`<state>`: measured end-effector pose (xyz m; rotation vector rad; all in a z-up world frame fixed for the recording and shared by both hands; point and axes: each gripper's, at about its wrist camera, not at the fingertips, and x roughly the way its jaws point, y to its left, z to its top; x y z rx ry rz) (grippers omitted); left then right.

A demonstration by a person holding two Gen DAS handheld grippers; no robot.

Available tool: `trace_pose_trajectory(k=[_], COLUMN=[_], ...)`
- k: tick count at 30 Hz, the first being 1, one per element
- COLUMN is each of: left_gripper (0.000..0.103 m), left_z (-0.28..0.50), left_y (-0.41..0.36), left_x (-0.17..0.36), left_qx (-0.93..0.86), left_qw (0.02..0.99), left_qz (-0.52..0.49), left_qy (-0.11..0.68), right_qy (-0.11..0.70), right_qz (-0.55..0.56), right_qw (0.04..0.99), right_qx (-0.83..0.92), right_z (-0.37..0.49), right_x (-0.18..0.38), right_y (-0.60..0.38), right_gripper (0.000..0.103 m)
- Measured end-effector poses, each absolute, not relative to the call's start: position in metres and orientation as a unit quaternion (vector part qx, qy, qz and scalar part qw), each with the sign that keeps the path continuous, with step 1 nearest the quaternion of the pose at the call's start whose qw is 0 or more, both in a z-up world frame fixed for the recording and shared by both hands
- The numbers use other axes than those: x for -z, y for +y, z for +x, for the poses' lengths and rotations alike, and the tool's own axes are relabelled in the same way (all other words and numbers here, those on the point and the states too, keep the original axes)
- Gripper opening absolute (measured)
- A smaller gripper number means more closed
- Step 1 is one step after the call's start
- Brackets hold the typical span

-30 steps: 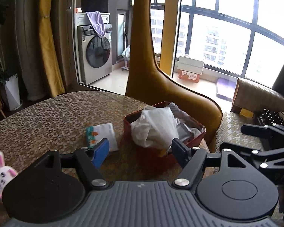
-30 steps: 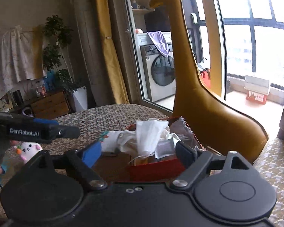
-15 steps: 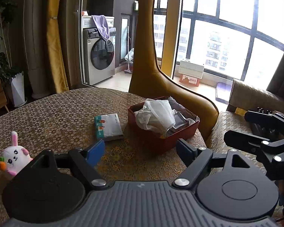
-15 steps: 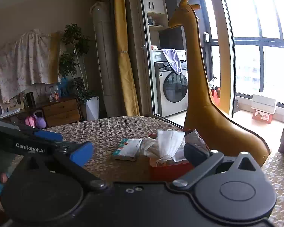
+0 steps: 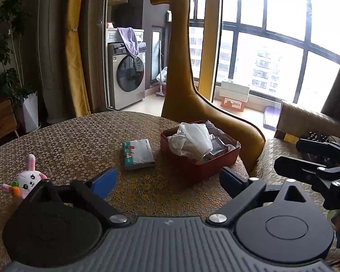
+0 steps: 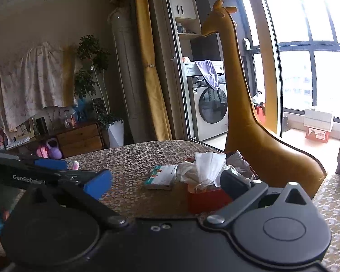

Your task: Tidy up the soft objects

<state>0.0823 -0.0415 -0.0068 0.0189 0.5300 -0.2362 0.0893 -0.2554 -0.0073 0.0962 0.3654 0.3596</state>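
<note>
Far left on the table (image 5: 74,136): a small plush bunny (image 5: 30,180) w/ a carrot, lying loose, partly hidden behind the left gripper's housing. Left gripper (image 5: 167,181) hangs over the near table edge, jaws have just been opening, now wide apart w/ nothing between them. Next across, a flat tissue pack (image 5: 138,154) lies just beside the red box (image 5: 201,170), not touching as far as I can tell. Box sits at the table's far-right edge, already stuffed w/ a crumpled white bag (image 5: 190,140) and grey packets. Behind it, a big yellow giraffe (image 5: 183,86) stands on the floor. Right gripper (image 6: 167,182) also spread wide, empty; box sits low between its tips in that view, no contact.

Judgement: between picks. Box holds some soft stuff; bunny and tissue pack are left out. Next move prob. left gripper swings to the bunny, drops lower, closes gently on its body, then carries it to the box. Box is full-ish, so placing needs care so nothing spills off the edge.
</note>
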Motion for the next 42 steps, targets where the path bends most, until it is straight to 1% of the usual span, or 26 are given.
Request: trace_pose_trajectory(k=[29,42], left_gripper=[0.099,0.099], left_z=[0.060,0.053], left_y=[-0.047,-0.048], left_x=[0.002,0.000], left_qx=[0.128,0.133], left_qw=[0.963,0.964], left_qz=[0.007,0.006], left_qy=[0.238,0.229], right_qy=[0.174,0.181], right_qz=[0.051,0.055], right_qw=[0.970,0.970], right_qx=[-0.165,-0.153], right_z=[0.078,0.080], right_x=[0.001,0.007], right_y=[-0.254,-0.253], right_gripper=[0.103,0.103])
